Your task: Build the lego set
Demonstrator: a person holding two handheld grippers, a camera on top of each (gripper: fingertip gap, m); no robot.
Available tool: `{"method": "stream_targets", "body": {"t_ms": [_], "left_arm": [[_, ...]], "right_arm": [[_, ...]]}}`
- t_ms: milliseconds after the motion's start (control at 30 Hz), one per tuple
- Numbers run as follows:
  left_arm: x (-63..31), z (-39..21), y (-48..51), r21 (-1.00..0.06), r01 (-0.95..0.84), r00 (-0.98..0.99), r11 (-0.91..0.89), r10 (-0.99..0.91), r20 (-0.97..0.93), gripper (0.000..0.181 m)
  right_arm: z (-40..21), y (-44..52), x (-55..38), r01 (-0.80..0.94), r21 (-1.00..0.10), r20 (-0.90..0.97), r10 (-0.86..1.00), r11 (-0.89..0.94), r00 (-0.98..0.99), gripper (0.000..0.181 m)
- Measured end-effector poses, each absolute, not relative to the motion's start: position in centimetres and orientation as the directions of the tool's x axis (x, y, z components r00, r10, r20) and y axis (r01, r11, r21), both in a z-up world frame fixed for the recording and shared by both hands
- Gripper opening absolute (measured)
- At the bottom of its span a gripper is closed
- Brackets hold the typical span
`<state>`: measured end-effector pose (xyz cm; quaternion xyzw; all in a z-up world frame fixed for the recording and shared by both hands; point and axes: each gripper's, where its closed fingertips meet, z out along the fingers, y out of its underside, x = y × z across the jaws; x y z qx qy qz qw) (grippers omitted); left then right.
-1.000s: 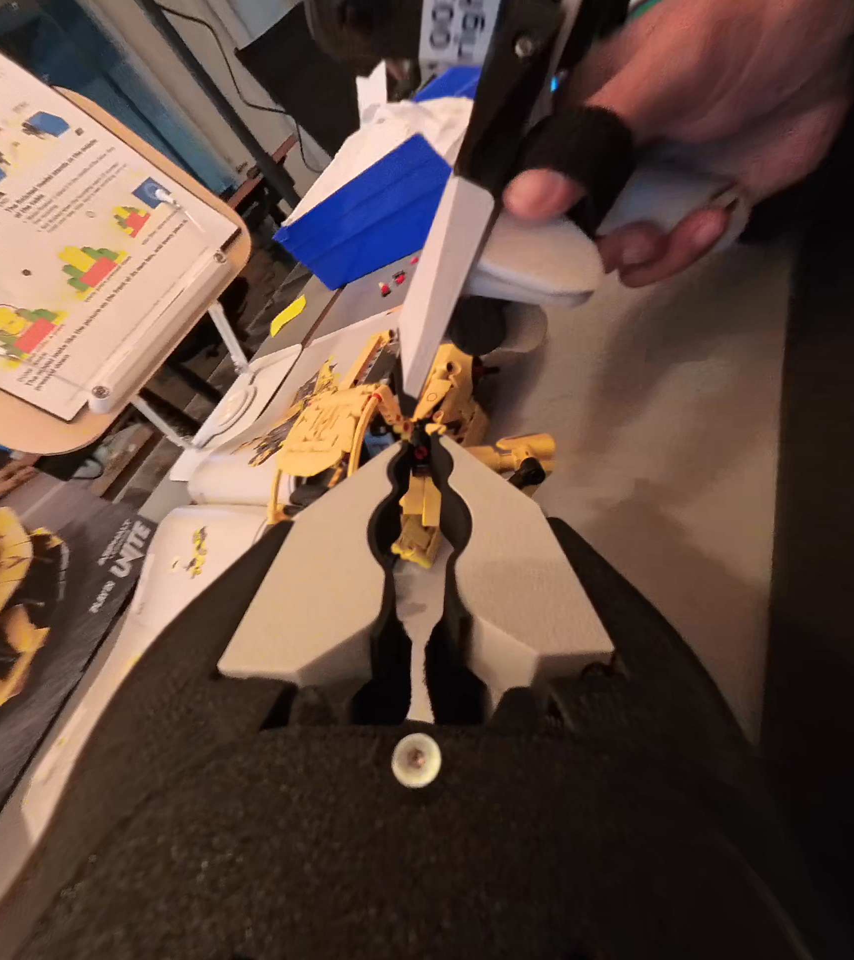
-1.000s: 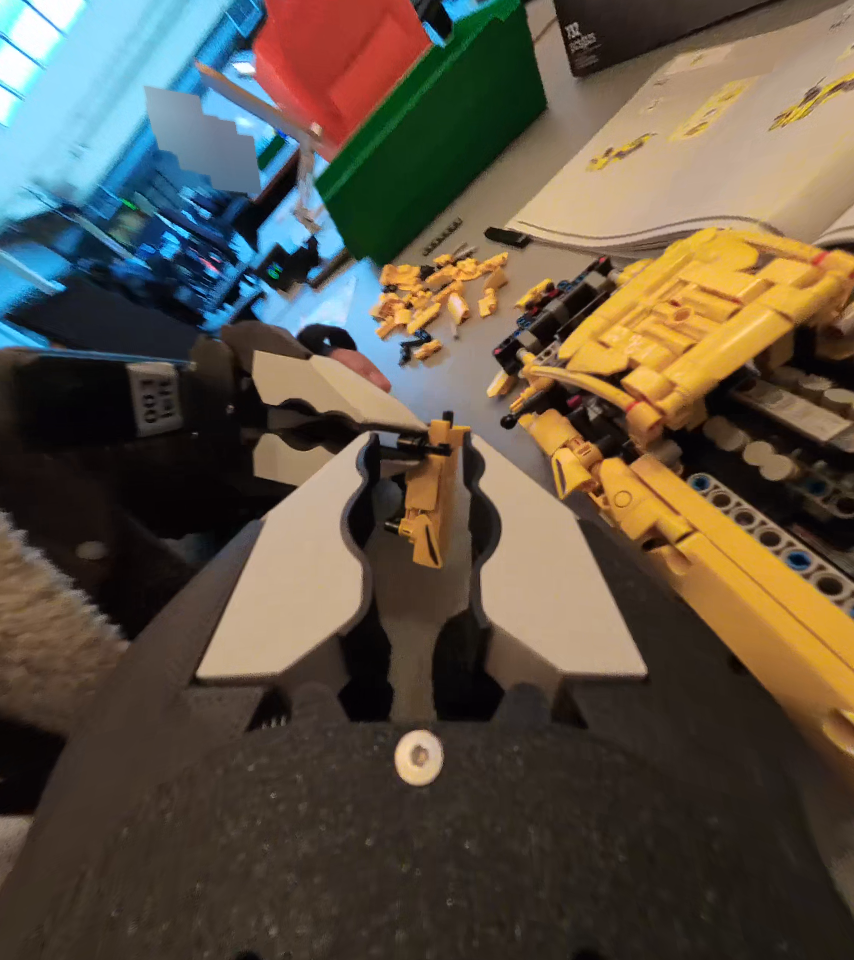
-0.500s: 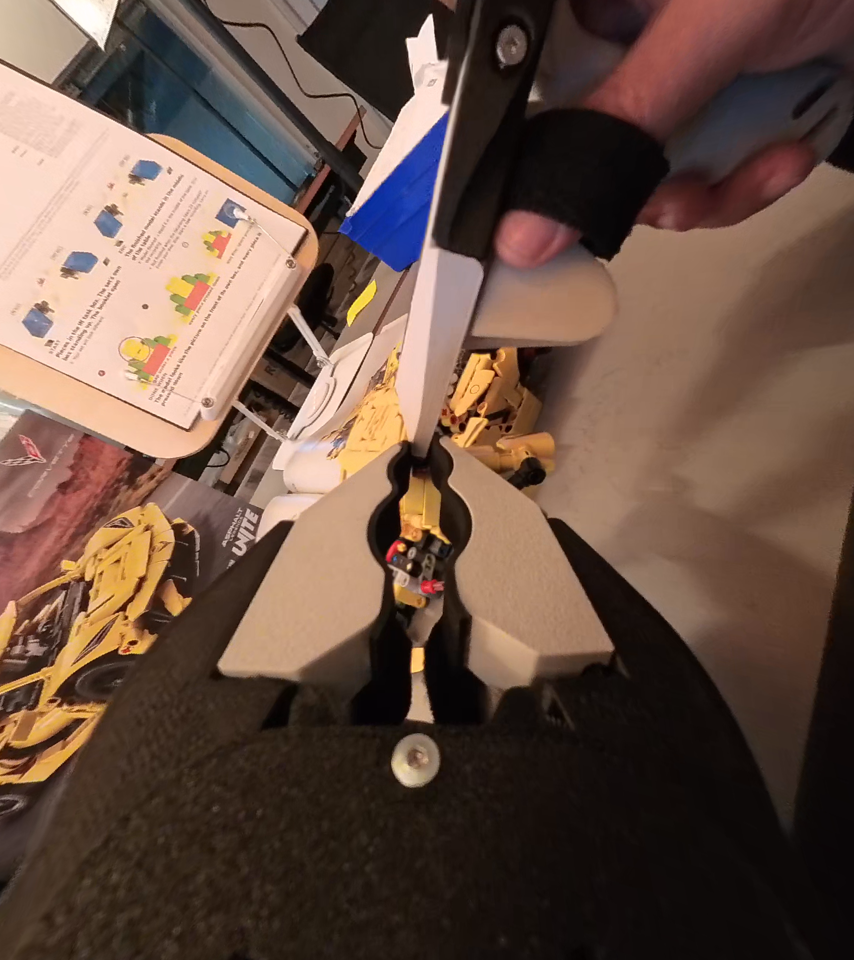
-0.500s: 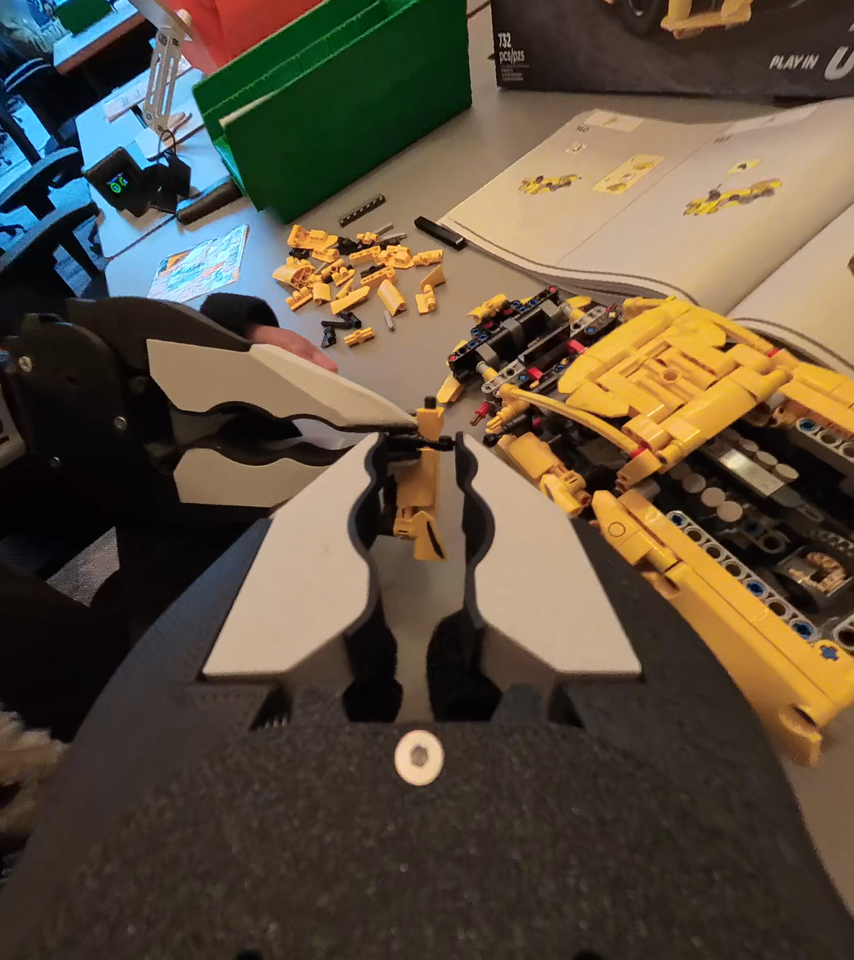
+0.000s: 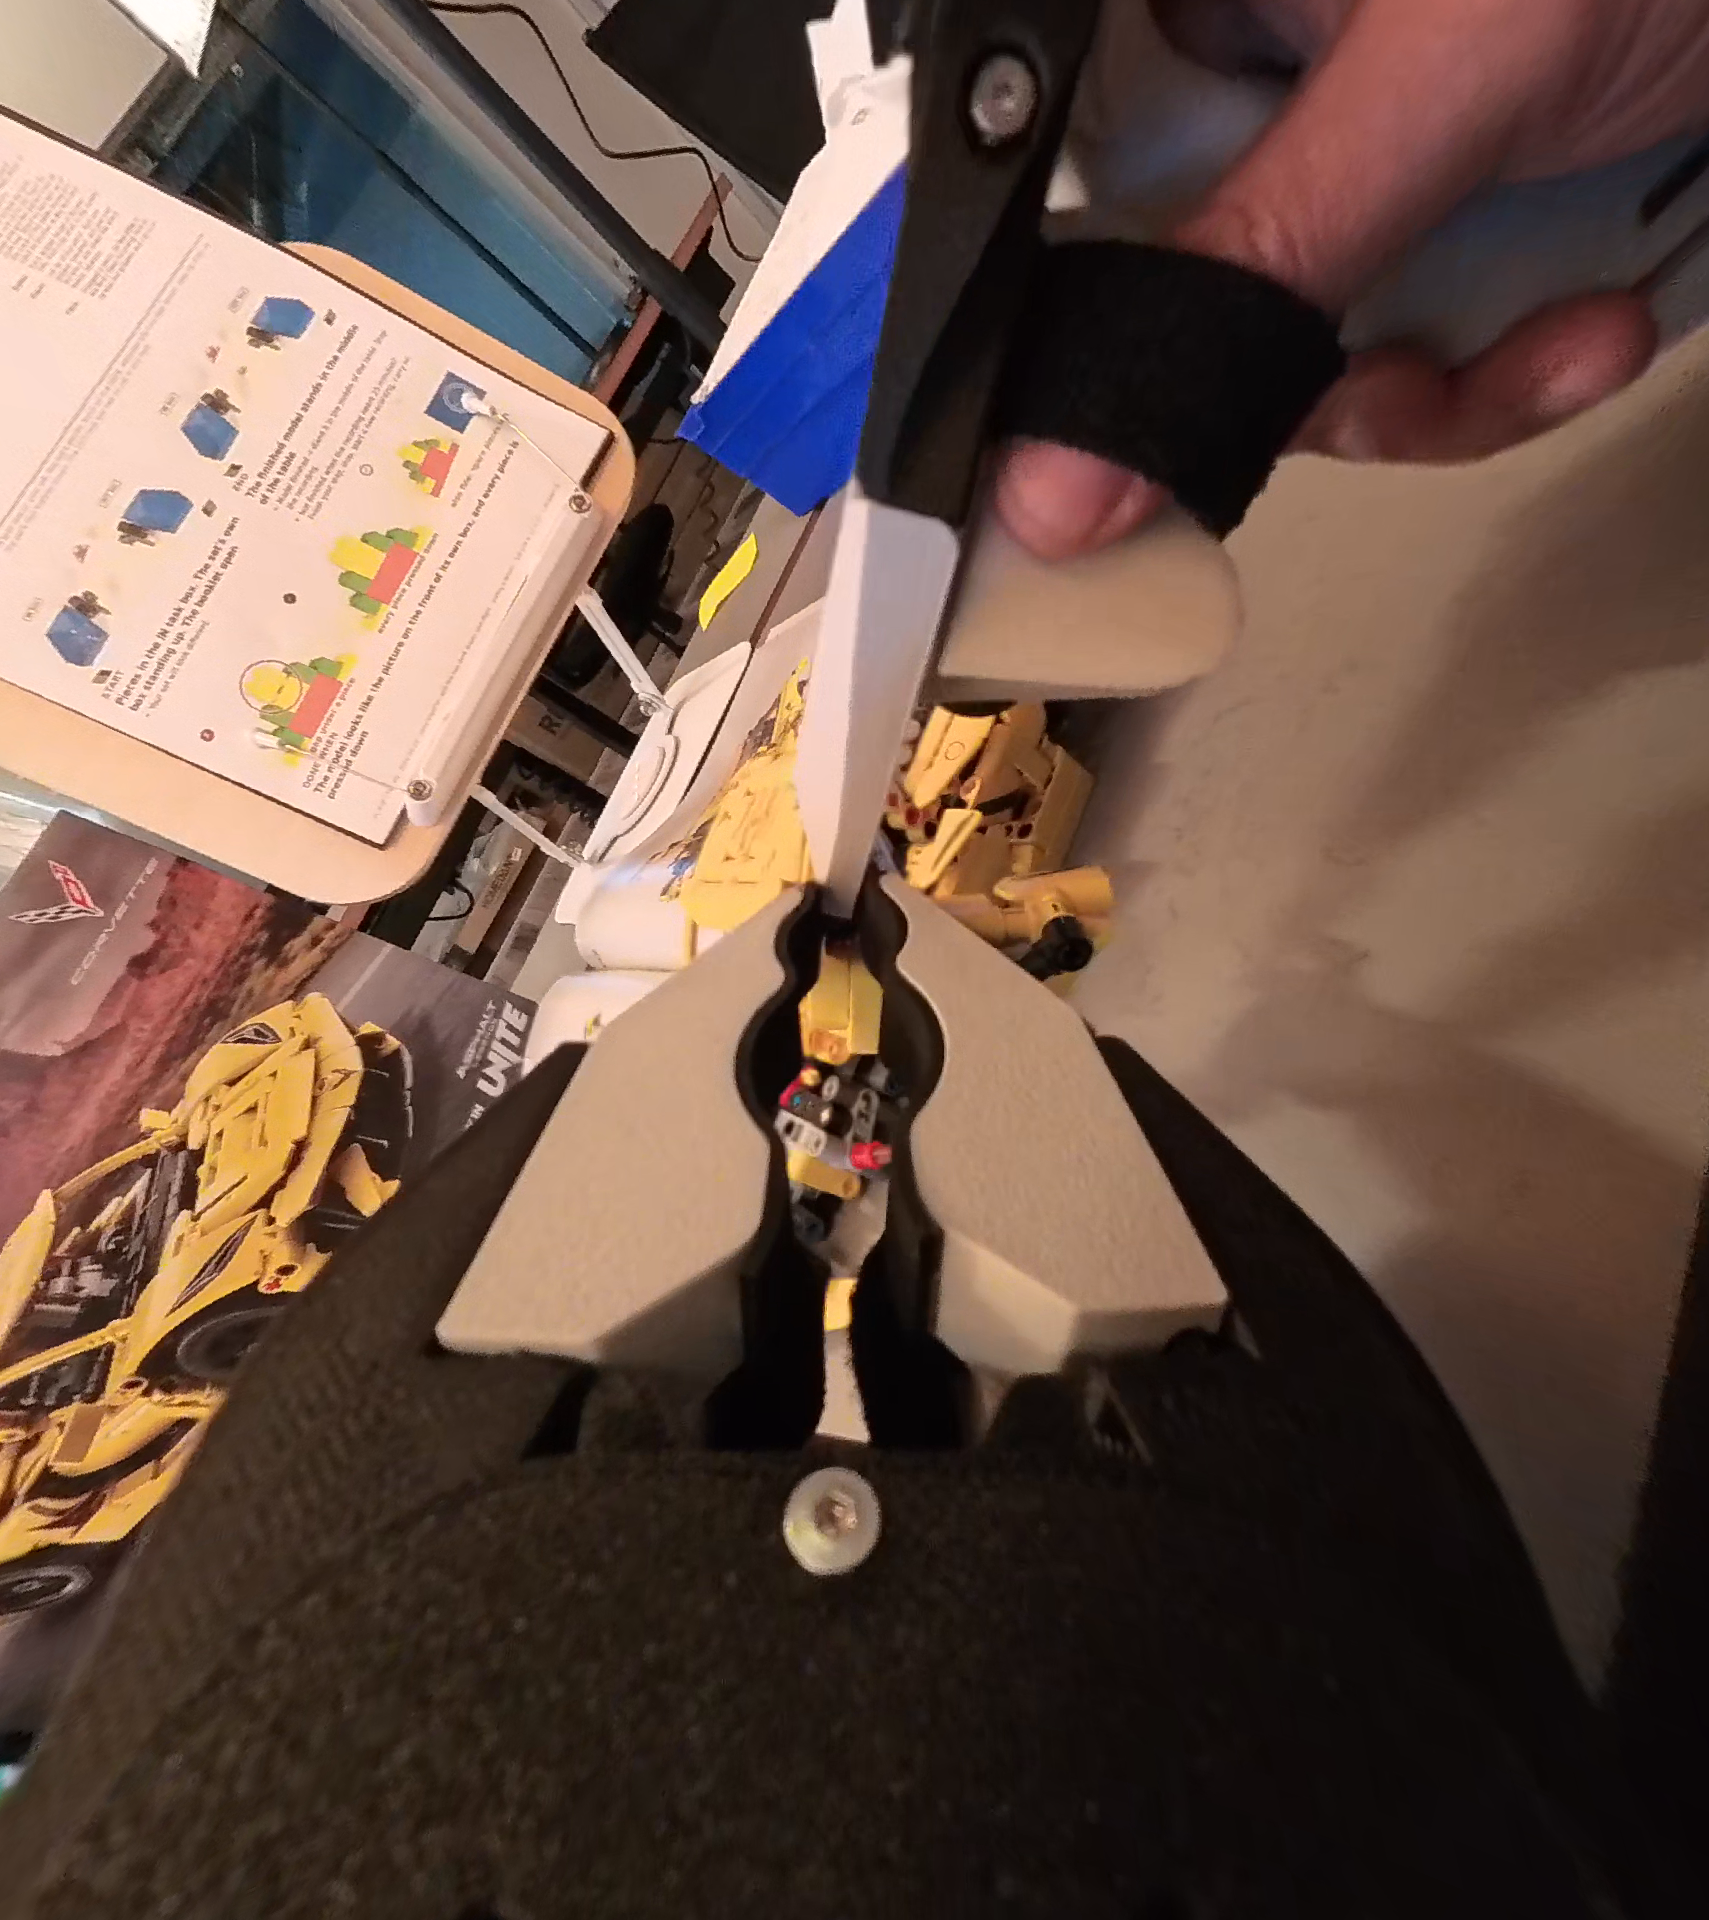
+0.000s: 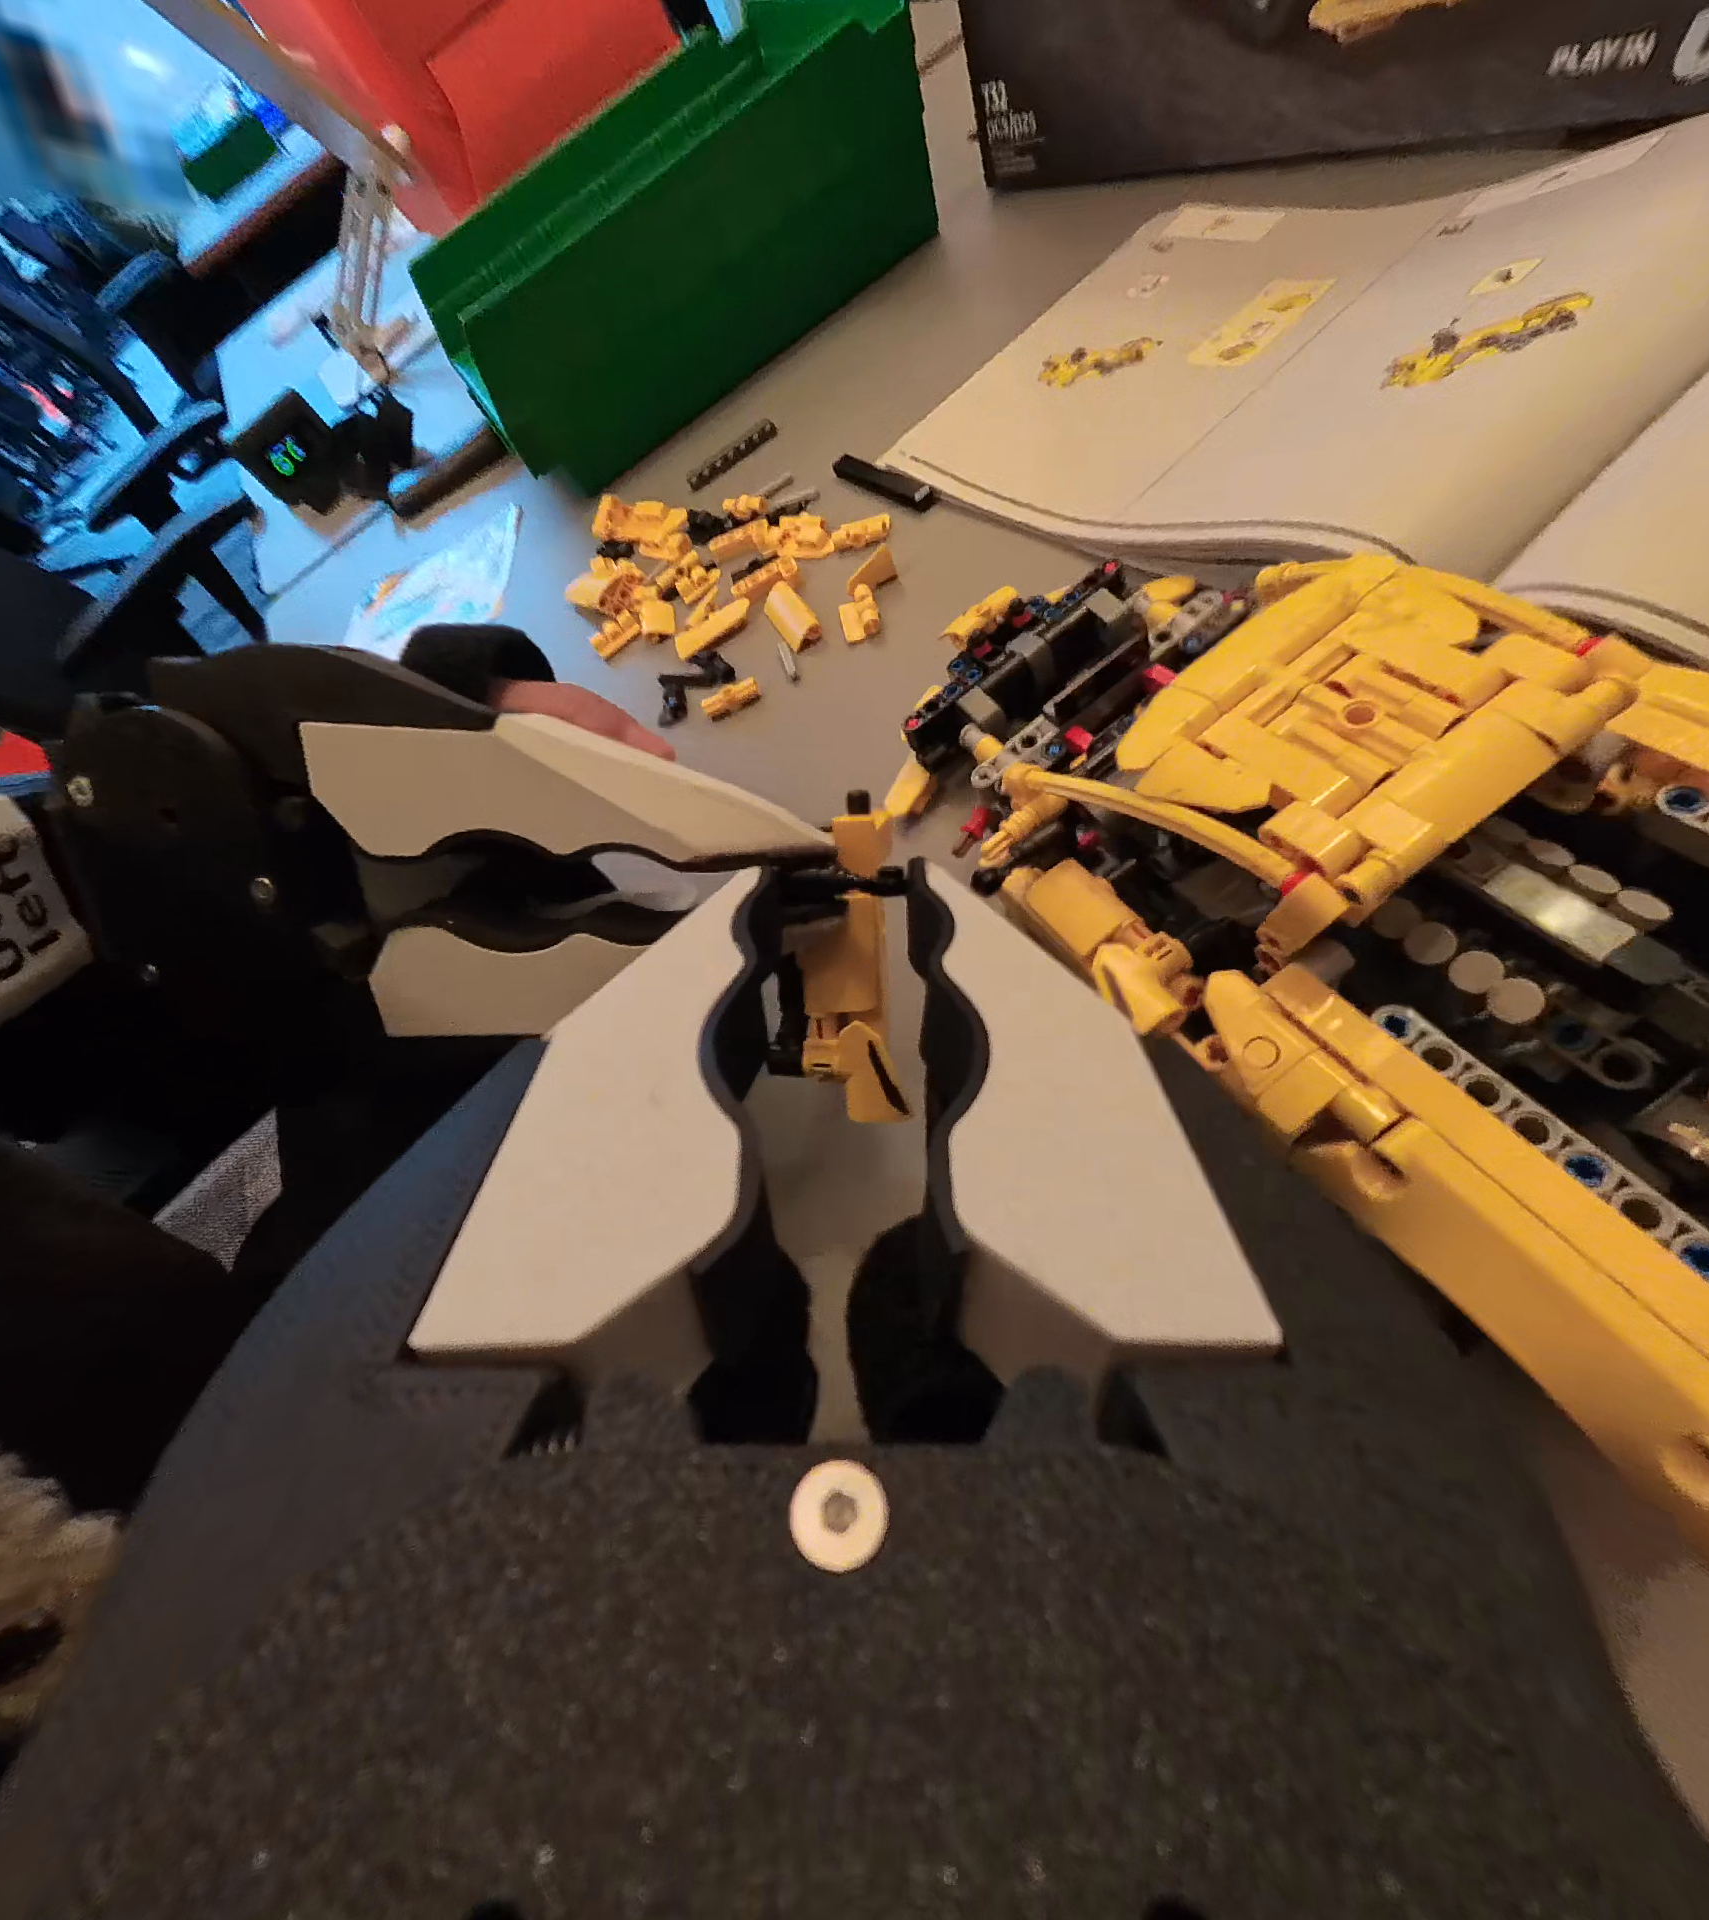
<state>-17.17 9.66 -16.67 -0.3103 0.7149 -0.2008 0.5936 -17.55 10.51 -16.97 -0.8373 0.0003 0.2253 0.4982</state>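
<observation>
A small yellow sub-assembly (image 6: 855, 966) with a black pin is clamped between the jaws of my right gripper (image 6: 837, 883). My left gripper (image 6: 824, 852) comes in from the left and is shut on the top end of the same piece. In the left wrist view my left gripper (image 5: 845, 909) meets the right gripper's white finger (image 5: 871, 675), which comes down from above, and the yellow piece (image 5: 845, 1003) shows between the jaws. The part-built yellow car (image 6: 1349, 748) lies just right of both grippers. A pile of loose yellow and black pieces (image 6: 725, 603) lies farther back.
An open instruction booklet (image 6: 1297, 343) lies behind the car, with the set's box (image 6: 1245, 83) beyond it. A green bin (image 6: 684, 281) stands at the back left. A printed sheet on a wooden stand (image 5: 206, 499) stands beside the table. A person's hand (image 5: 1349, 208) holds the right gripper. Only a small space, under 4 cm, lies between the two pairs of fingers.
Both grippers have stayed together on the small yellow piece. The left gripper has tilted, so the set's box has come into its view. The right wrist view has swung down toward the table and car.
</observation>
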Motion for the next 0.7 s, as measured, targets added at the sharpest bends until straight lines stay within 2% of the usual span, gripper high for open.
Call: {"method": "stream_targets", "body": {"t_ms": [100,133,167,233,300,400,500,700], "left_arm": [[-17.1,-16.2,9.9,-0.701,-0.181,-0.099,0.690,-0.722,-0.685,0.007],[-17.2,-15.9,10.2,-0.719,-0.180,-0.083,0.671,-0.739,-0.669,0.007],[-17.3,-15.6,11.0,-0.738,-0.186,-0.060,0.648,-0.757,-0.650,0.007],[-17.8,-14.7,13.6,-0.789,-0.210,0.032,0.577,-0.803,-0.595,0.007],[-18.6,-13.7,17.8,-0.859,-0.251,0.195,0.446,-0.846,-0.496,0.007],[-20.9,-13.6,24.1,-0.946,-0.267,0.416,0.184,-0.863,-0.285,0.007],[-22.5,-15.7,27.8,-0.956,-0.292,0.535,-0.026,-0.833,-0.141,0.008],[-22.7,-17.6,29.1,-0.936,-0.310,0.562,-0.168,-0.827,-0.038,0.007]], "right_arm": [[-16.3,10.7,-17.3,-0.203,-0.870,-0.360,0.297,-0.449,0.884,0.024],[-15.8,10.7,-17.1,-0.220,-0.879,-0.369,0.309,-0.424,0.877,0.030],[-15.4,10.6,-16.6,-0.229,-0.890,-0.366,0.317,-0.395,0.875,0.036],[-14.9,10.4,-15.0,-0.230,-0.911,-0.338,0.301,-0.342,0.892,0.036],[-15.5,10.4,-13.1,-0.226,-0.917,-0.318,0.259,-0.329,0.912,0.036],[-15.5,10.5,-12.0,-0.304,-0.897,-0.387,0.237,-0.320,0.891,0.036],[-15.4,10.7,-11.5,-0.301,-0.904,-0.373,0.218,-0.303,0.902,0.034],[-14.9,10.9,-9.4,-0.272,-0.930,-0.315,0.155,-0.245,0.936,0.032]]}}
